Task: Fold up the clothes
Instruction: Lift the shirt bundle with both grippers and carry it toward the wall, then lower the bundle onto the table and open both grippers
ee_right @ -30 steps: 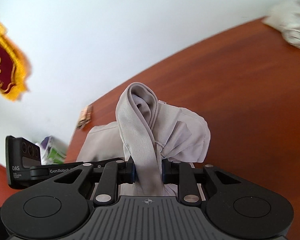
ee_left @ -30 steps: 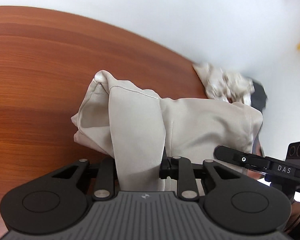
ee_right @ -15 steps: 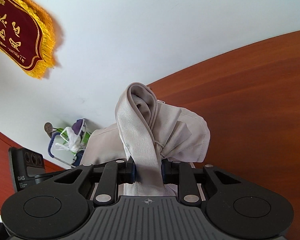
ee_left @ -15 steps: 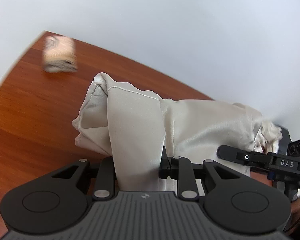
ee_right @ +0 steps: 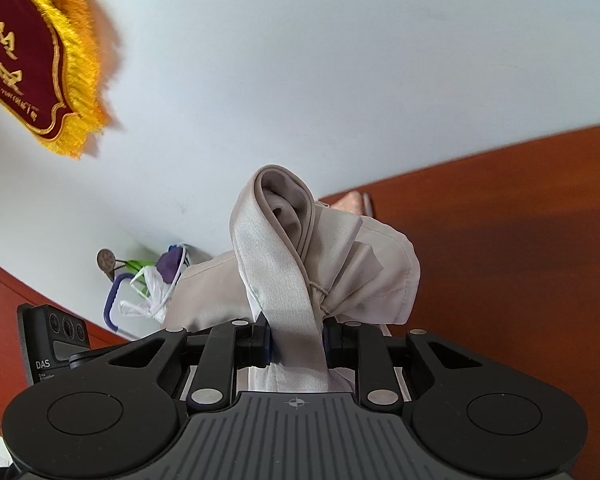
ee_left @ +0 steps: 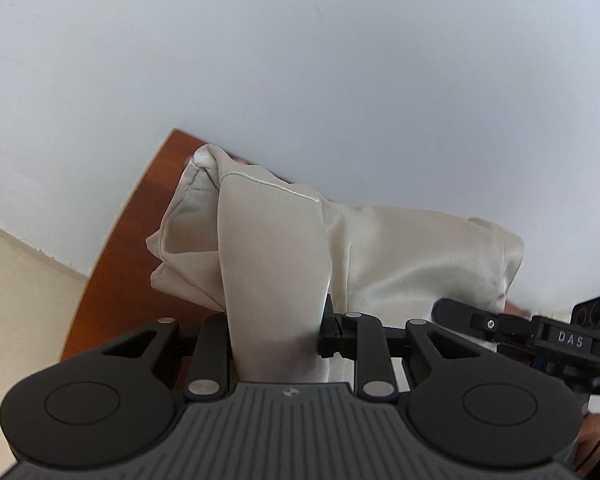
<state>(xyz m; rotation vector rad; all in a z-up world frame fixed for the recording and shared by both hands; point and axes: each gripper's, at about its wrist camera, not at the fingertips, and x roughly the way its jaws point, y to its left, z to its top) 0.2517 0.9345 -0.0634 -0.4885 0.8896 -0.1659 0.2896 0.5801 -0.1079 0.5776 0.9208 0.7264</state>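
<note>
The table [ee_left: 112, 280] shows only at its edge here, so the pale garment [ee_left: 400, 256] hangs up off it between both tools and could land half over that edge if lowered carelessly. The left claw [ee_left: 276, 328] and right claw [ee_right: 296, 340] each pinch a bunched fold; smooth fabric might slide free.

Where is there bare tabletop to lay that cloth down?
In the right wrist view, bare brown table stretches right of the beige garment, below the white wall. In the left wrist view only a narrow strip shows, between the garment and the table's edge.
</note>
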